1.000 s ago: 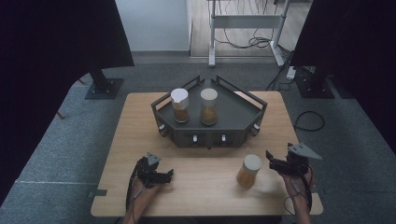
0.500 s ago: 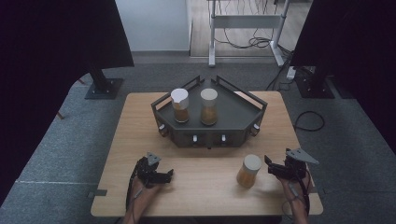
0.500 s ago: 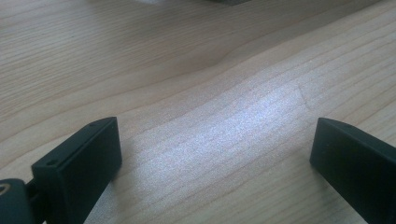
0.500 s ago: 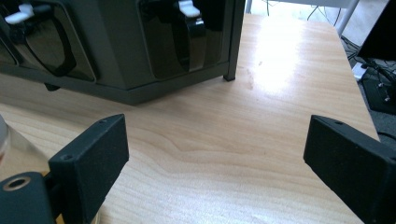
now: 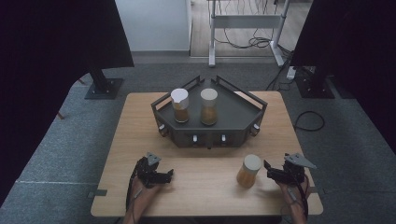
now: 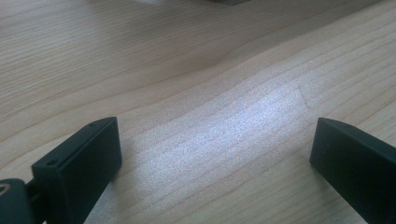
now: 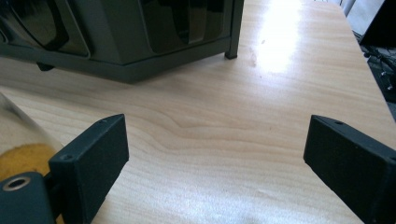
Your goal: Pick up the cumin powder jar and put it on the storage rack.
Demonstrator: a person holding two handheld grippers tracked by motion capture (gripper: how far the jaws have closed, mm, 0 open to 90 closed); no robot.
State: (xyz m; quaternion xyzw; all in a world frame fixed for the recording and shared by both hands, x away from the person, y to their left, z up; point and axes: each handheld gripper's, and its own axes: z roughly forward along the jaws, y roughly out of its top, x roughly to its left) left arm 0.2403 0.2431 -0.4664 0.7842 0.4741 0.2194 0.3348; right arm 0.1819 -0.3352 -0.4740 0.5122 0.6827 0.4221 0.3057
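Observation:
A dark grey tray (image 5: 233,116) on legs stands at the table's far middle and carries two lidded jars (image 5: 180,106) (image 5: 208,107) with orange-brown contents. A third such jar (image 5: 248,171) stands on the wooden table (image 5: 201,186) near the front right. My right gripper (image 5: 267,169) sits just right of that jar, jaws open and apart from it; the jar's glass edge (image 7: 21,154) shows at the left of the right gripper view. My left gripper (image 5: 169,175) rests low at the front left, open over bare wood (image 6: 210,126).
The tray's underside and a leg (image 7: 232,32) rise ahead of the right gripper. Black stands and cables lie on the grey floor (image 5: 70,135) around the table. The table's right edge (image 7: 373,70) is close to the right gripper.
The right gripper has sunk slightly toward the table beside the jar. The left gripper and all jars have stayed put.

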